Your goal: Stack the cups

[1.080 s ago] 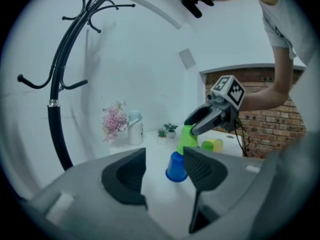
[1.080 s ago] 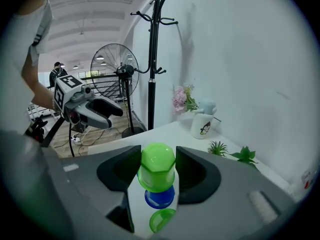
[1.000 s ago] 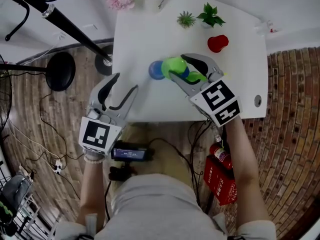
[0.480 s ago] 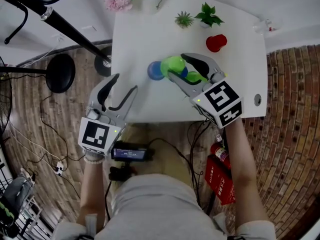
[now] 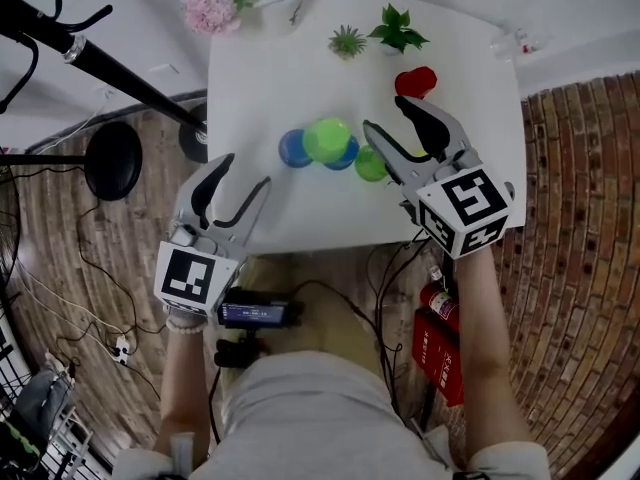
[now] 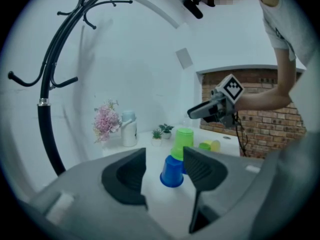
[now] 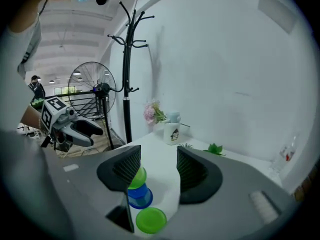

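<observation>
Noted green cup (image 5: pixel 327 139) inverted atop a blue cup (image 5: pixel 346 157) on the table (image 5: pixel 260 78), logged second blue cup (image 5: pixel 293 149) just beside, another green cup (image 5: pixel 370 164) lying on its side, found right gripper (image 5: pixel 385 115) open, empty, near it, left gripper (image 5: pixel 245 171) likewise open, empty, at near edge.

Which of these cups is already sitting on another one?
The bright green cup, standing on a blue cup. The other green cup lies on its side; the second blue cup and the red cup carry nothing.

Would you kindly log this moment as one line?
left tongs: open, empty; right tongs: open, empty; green cup: atop blue cup
</observation>
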`<state>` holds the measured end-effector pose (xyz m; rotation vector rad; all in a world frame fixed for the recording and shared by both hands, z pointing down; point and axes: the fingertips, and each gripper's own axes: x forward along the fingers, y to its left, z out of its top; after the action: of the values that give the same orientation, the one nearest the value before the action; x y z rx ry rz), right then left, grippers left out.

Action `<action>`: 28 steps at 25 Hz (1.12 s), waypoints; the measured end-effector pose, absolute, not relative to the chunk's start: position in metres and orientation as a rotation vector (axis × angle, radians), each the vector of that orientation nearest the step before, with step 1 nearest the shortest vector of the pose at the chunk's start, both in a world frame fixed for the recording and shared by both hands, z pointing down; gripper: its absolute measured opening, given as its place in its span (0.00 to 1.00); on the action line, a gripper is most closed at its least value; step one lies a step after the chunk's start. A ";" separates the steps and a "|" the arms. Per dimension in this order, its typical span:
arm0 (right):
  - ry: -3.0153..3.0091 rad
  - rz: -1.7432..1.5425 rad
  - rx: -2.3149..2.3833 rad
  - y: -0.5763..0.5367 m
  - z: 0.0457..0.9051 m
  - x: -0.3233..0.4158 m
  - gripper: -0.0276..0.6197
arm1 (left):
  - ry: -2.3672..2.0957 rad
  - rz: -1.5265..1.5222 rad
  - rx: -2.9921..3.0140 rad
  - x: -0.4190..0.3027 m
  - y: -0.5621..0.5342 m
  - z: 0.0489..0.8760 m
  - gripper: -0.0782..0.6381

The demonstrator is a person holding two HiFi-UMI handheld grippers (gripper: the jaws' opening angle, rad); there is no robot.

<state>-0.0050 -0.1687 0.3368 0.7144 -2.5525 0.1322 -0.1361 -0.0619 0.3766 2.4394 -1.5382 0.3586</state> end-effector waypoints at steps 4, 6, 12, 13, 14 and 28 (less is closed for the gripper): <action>-2.486 0.121 0.901 -0.200 0.343 0.031 0.38 | -1.534 0.364 2.451 -0.132 -0.065 0.377 0.42; -2.442 0.122 0.981 -0.217 0.349 0.048 0.38 | -1.531 0.366 2.442 -0.132 -0.066 0.378 0.42; -2.312 0.103 1.027 -0.254 0.379 0.083 0.39 | -1.534 0.368 2.419 -0.131 -0.065 0.382 0.42; -2.302 0.119 1.028 -0.259 0.384 0.086 0.39 | -1.534 0.370 2.417 -0.131 -0.066 0.383 0.42; -2.293 0.136 1.026 -0.265 0.390 0.089 0.39 | -1.535 0.372 2.417 -0.131 -0.067 0.383 0.42; -2.209 0.418 1.087 -0.309 0.459 0.104 0.39 | -1.529 0.377 2.399 -0.134 -0.067 0.394 0.41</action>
<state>0.1045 -0.3086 0.4593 1.0868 -2.2086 0.4181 -0.1345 -0.0669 0.3939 2.3992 -1.5295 0.3773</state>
